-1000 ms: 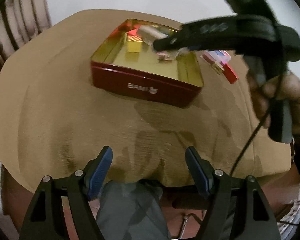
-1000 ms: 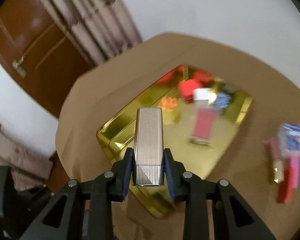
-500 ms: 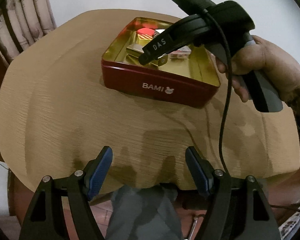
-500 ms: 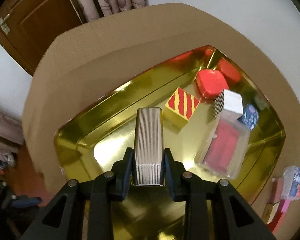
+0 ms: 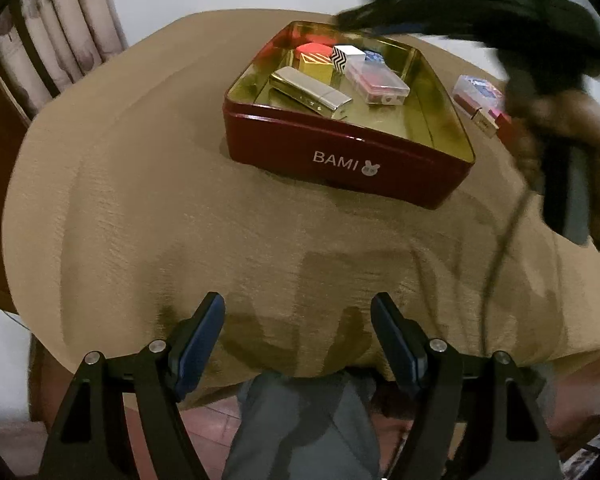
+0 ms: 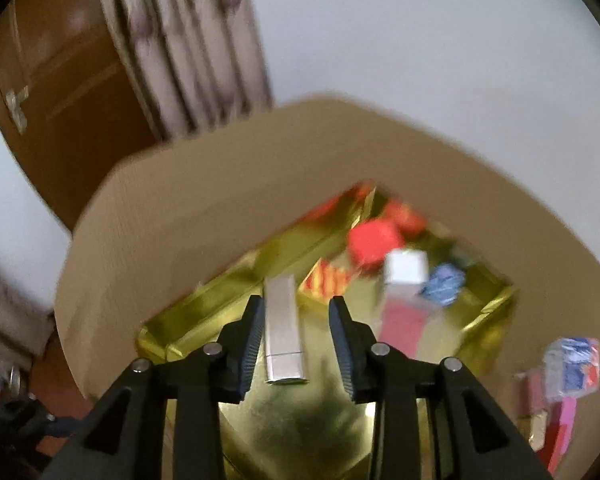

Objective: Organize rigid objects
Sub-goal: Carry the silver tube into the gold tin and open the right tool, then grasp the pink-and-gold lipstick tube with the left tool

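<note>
One silver case [image 5: 310, 91] is now lying inside the red tin [image 5: 340, 160], against the near-left part of its gold floor. Half a second ago it was clamped in the right gripper [image 6: 296, 334]; those jaws are opening and their pads are standing clear of it, with the case showing between them but resting below on the tin's floor. So this piece is delivered, and the right gripper, blurred at the tin's far right in the left camera, appears to be leaving.

The left gripper [image 5: 298, 346] is hanging open and empty over the near edge of the table, well short of the tin.

Also sitting in the tin are a striped yellow box [image 5: 316, 65], a red block [image 5: 314, 48], a zigzag-patterned box [image 5: 346, 58], a clear case with a red inside [image 5: 378, 84] and a small blue piece [image 5: 374, 56]. To the right of the tin a few small packets [image 5: 480, 98] are waiting on the cloth, so I judge sorting is unfinished.

A tan cloth [image 5: 160, 200] is covering the table. Behind the tin a pale wall is showing, with a curtain [image 6: 188, 48] and a brown door [image 6: 60, 92] beyond its left side.
</note>
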